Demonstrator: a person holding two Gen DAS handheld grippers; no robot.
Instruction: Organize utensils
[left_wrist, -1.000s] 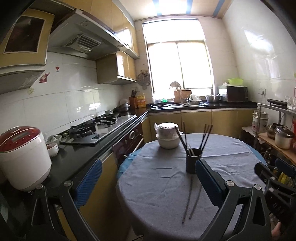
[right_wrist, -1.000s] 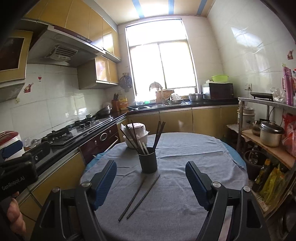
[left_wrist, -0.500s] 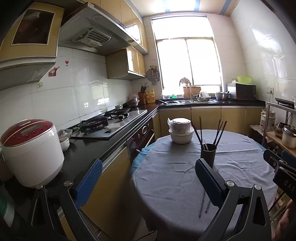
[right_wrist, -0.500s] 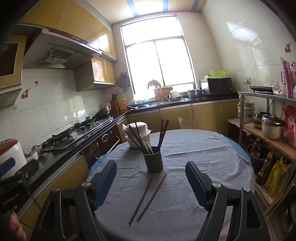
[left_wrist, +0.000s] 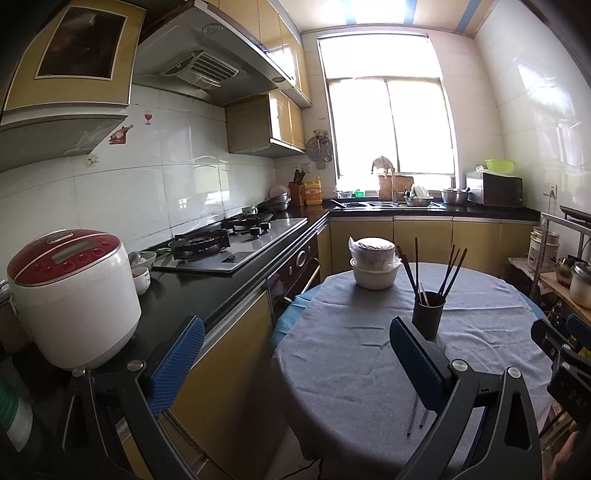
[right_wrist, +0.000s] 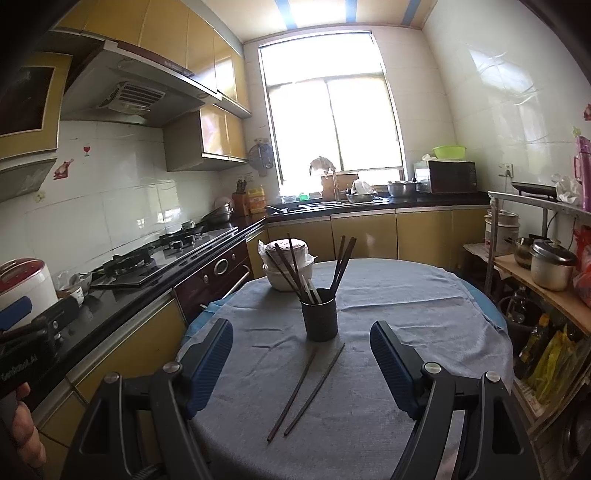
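Observation:
A black utensil holder with several dark chopsticks stands on the round table's grey cloth. Two loose dark chopsticks lie side by side on the cloth in front of it. My right gripper hovers open over the near part of the table, blue pads wide apart and empty, with the loose pair between and below them. My left gripper is open and empty, off the table's left side. In its view the holder sits just past the right finger, which hides most of the loose chopsticks.
Stacked white bowls stand behind the holder. A black counter with a gas hob and a red-lidded rice cooker runs along the left. A shelf rack with pots stands right of the table. A hand holds the left gripper.
Both grippers have drawn back and drifted left from the table; the holder and loose chopsticks look farther and shifted right in the left wrist view. Jaws unchanged.

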